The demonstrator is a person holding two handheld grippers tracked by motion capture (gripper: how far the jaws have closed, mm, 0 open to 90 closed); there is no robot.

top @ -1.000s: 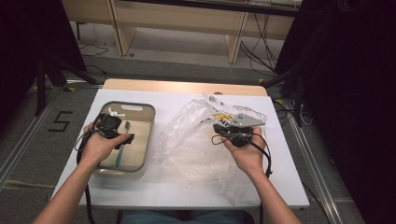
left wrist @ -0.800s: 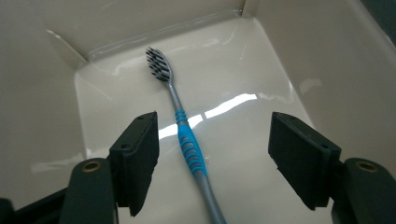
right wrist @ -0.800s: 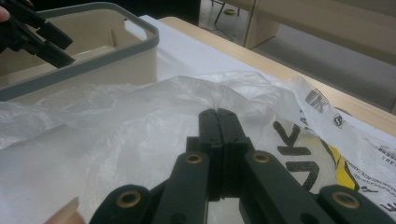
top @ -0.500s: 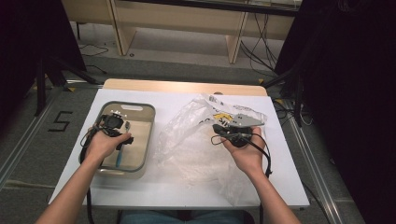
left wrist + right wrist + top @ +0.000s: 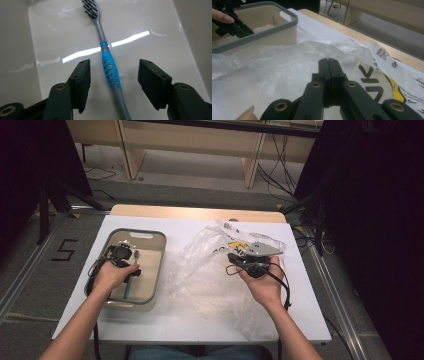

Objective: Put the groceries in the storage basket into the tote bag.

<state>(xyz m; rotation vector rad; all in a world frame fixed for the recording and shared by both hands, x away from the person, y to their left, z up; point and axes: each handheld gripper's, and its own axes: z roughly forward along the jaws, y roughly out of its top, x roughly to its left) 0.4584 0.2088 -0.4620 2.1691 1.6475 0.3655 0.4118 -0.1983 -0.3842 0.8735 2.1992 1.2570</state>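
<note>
Left gripper (image 5: 113, 80) has dropped into the bin (image 5: 159, 270), jaws closing but not yet touching the toothbrush (image 5: 110, 71) lying flat between them; right gripper (image 5: 329, 66) pinches the plastic bag (image 5: 274, 72) shut; next: finish closing, lift.

Grey floor (image 5: 200, 195) with a "5" mark (image 5: 65, 250), light wooden furniture (image 5: 200, 140) behind, possibly desks

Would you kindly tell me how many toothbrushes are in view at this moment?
1: a toothbrush lying on the floor of the bin, between the open left gripper's jaws. The plastic bag may hide others.
</note>
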